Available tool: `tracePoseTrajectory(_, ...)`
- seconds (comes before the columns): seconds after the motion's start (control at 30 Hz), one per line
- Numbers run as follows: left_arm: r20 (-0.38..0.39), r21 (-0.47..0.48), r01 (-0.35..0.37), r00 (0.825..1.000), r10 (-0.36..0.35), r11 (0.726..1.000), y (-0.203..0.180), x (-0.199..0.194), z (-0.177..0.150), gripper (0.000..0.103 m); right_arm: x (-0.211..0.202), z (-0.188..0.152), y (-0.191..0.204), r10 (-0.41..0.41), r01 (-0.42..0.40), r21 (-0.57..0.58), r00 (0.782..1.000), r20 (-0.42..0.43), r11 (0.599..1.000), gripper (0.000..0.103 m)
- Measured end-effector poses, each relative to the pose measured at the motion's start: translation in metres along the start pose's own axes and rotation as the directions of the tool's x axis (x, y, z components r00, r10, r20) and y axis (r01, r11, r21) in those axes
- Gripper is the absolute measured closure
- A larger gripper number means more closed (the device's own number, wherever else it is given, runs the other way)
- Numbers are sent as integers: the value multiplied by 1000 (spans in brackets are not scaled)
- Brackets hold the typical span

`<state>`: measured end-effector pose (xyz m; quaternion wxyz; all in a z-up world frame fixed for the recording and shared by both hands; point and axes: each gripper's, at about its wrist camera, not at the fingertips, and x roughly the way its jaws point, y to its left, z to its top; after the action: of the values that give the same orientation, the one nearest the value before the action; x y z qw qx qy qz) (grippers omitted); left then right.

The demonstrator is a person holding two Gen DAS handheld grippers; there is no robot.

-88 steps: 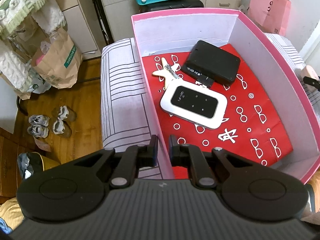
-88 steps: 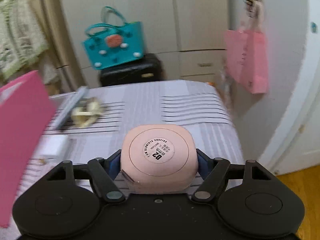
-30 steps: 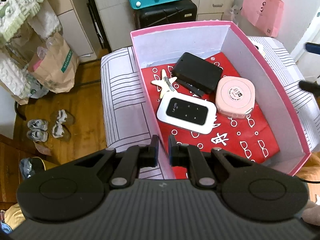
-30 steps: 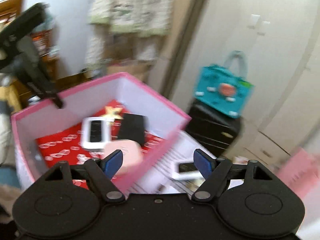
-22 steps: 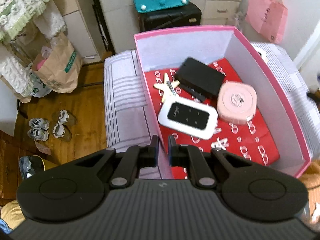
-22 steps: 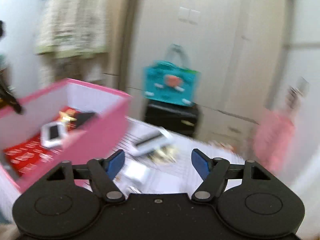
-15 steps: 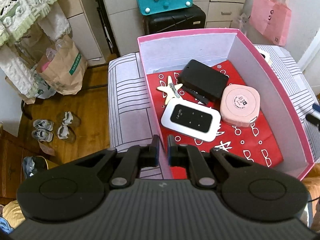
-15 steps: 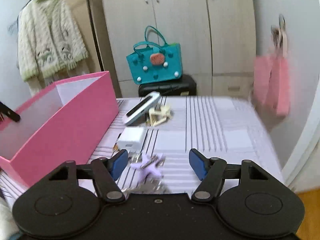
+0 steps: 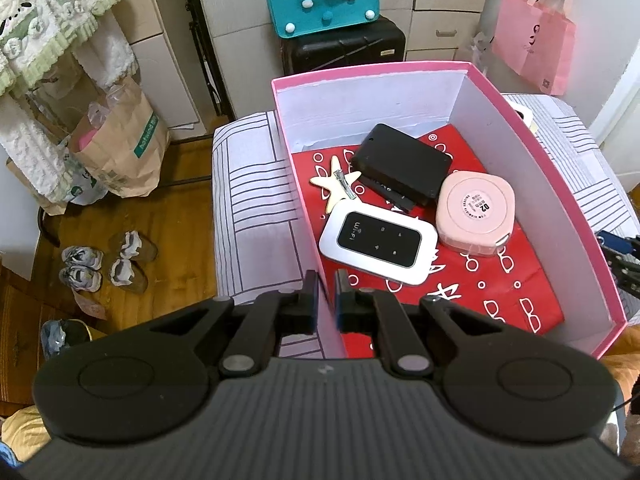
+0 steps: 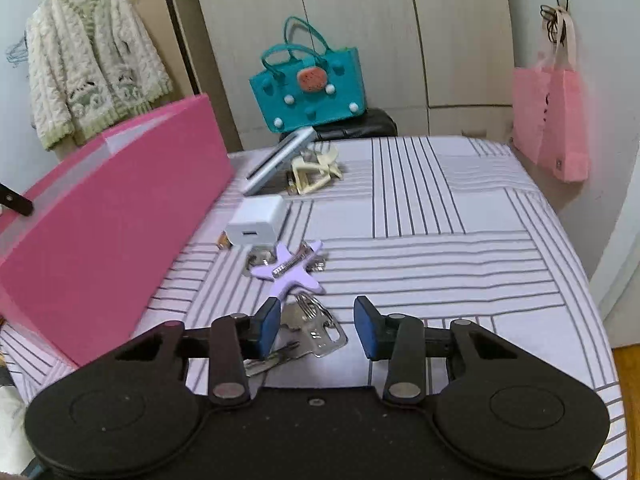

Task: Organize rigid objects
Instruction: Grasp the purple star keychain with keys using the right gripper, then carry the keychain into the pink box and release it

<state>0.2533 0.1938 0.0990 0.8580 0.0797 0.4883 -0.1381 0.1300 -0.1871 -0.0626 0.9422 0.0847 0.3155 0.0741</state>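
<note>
Since 0.5 s ago right claw dropped nearer, spread over keys; left claw pinches pink box wall.

Shiny metal keys lie on striped cloth.

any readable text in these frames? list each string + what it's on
"Wi-Fi": screen of the white pocket router in the pink box.
"02": label on the pink round case; the ring of print around it is too small to read.
Green lettering on the brown paper bag: too blurred.
Red liner: glasses doodles, one unreadable character.
</note>
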Motion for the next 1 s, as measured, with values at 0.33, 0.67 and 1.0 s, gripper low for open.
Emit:
tracePoseTrajectory(0.33,16,33,39,999,-39,999,4,-1,-3,95,4,24,-22,118,-120,216,993,22,969,99)
tracePoseTrajectory(0.67,10,77,97,995,-98,992,10,0,-1,93,-8,75,-4,342,-332,309,939,22,891,99)
tracePoseTrajectory(1.0,10,66,130,991,-131,989,16,1,-2,92,-32,146,47,448,-449,199,893,52,871,98)
